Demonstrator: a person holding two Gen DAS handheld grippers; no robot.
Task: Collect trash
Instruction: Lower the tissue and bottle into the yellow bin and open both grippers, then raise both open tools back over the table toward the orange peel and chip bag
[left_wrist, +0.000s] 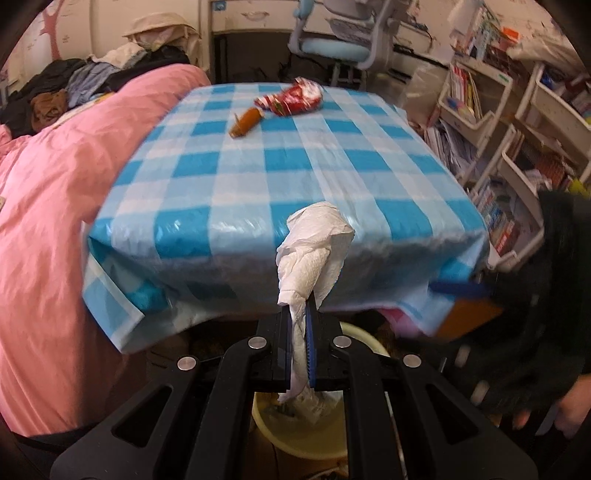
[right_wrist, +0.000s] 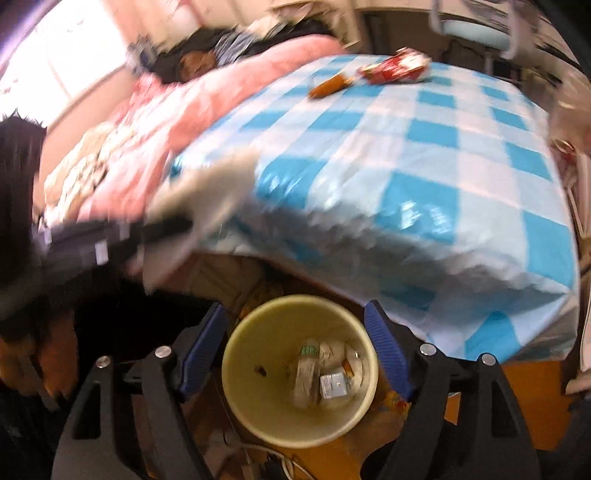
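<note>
2 pieces of trash are left on the checked tablecloth at the far end of the table: a red wrapper and, just to its left, a small orange-brown wrapper. Several scraps are already seen at the bottom of the pale yellow bin, which stands on the floor below the near edge of the table.

1 more piece is on its way: a crumpled white paper towel is pinched between the closed jaws of the left gripper, with the bin partly visible directly beneath it. The towel has not yet been let go.

Nothing is held by the right gripper; its jaws are spread wide above the bin.

The task is judged to be past its middle, with 1 drop pending and 2 pickups still to be made.
</note>
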